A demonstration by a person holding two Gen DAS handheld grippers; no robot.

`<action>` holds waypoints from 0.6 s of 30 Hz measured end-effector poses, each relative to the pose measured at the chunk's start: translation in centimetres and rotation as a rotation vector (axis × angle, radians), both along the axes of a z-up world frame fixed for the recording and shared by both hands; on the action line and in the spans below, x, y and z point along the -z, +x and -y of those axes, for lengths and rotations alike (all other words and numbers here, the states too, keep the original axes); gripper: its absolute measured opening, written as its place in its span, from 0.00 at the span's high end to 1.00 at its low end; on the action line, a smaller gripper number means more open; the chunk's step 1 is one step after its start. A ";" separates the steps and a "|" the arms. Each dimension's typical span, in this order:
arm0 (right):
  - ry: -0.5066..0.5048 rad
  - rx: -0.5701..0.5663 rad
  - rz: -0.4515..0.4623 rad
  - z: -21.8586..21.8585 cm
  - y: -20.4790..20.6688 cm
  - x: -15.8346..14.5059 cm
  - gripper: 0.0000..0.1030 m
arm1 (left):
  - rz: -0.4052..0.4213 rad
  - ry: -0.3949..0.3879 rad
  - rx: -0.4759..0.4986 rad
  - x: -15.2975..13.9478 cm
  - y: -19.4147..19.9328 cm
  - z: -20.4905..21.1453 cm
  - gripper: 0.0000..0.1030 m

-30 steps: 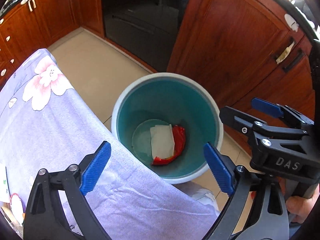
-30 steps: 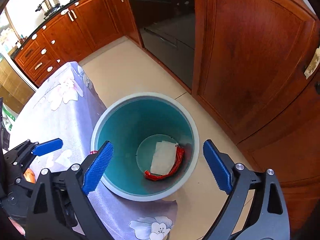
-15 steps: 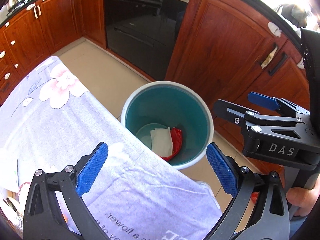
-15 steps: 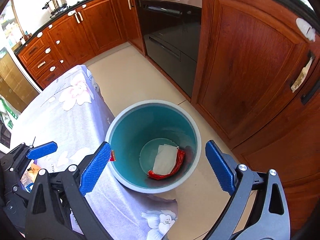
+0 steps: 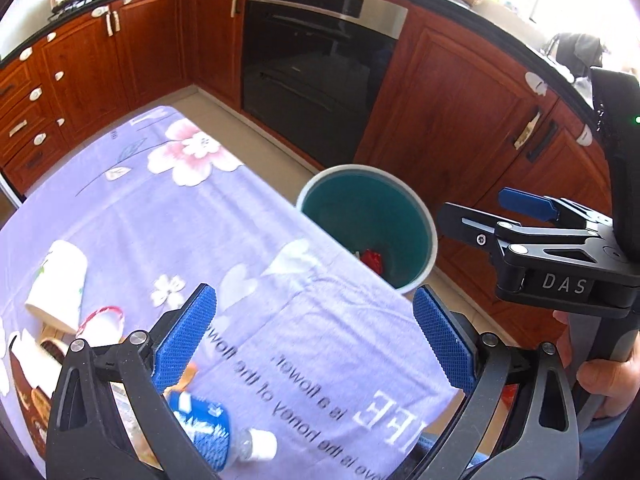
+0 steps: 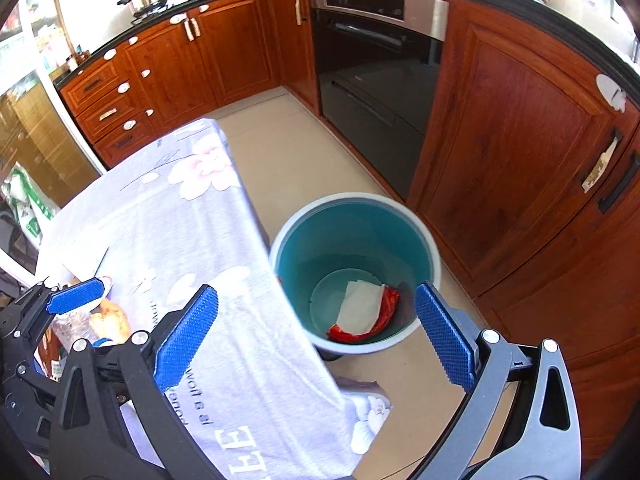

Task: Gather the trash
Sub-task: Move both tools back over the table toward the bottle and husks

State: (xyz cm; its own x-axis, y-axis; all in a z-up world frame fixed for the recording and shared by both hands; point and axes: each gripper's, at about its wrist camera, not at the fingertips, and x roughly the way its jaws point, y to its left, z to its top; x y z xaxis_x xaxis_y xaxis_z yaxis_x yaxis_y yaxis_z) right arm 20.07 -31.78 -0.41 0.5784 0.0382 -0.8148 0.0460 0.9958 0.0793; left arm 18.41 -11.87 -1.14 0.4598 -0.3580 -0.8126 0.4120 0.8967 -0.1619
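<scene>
A teal bin (image 6: 352, 199) with a white rim stands on the floor beside the table. At its bottom lie a white paper (image 6: 360, 308) and a red wrapper (image 6: 386, 312). My right gripper (image 6: 316, 338) hangs above the table edge and the bin, its jaws opening with nothing between them. Over the lilac flowered tablecloth (image 5: 224, 232), my left gripper (image 5: 314, 340) is open and empty. Below it lies a plastic bottle (image 5: 212, 432) with a blue label. A white paper cup (image 5: 56, 288) lies on its side at the left. The bin (image 5: 424, 216) sits beyond the table edge.
Red-brown kitchen cabinets (image 6: 520, 152) and a black oven (image 6: 372, 80) line the wall behind the bin. More litter, including a red-rimmed lid (image 5: 100, 324), lies at the table's left. A hand (image 5: 604, 384) holds the right gripper's (image 5: 492, 212) handle. Tan floor (image 6: 288, 160) lies between table and cabinets.
Both grippers have drawn back and up from over the bin, which now looks smaller. The tabletop with the cup and bottle has come into the left wrist view.
</scene>
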 end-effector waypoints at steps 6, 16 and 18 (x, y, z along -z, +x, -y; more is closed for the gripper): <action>0.027 -0.083 0.002 -3.9 -1.8 0.0 0.08 | 0.014 0.002 -0.038 -0.1 -3.0 -4.6 0.04; 0.068 -0.281 -0.046 -11.5 -4.3 2.3 0.08 | 0.030 -0.002 -0.105 0.7 -8.3 -12.5 0.04; 0.090 -0.319 -0.049 -12.7 -4.8 2.8 0.08 | 0.030 0.013 -0.117 1.4 -9.3 -14.1 0.04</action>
State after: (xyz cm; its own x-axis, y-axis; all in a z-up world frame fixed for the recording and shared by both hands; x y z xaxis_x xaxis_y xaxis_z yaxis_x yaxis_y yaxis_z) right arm 15.32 -19.06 -3.16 0.4864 0.2838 -0.8264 -0.2608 0.9498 0.1727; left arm 9.13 2.25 -2.57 0.5219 -0.2900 -0.8022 0.3090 0.9408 -0.1392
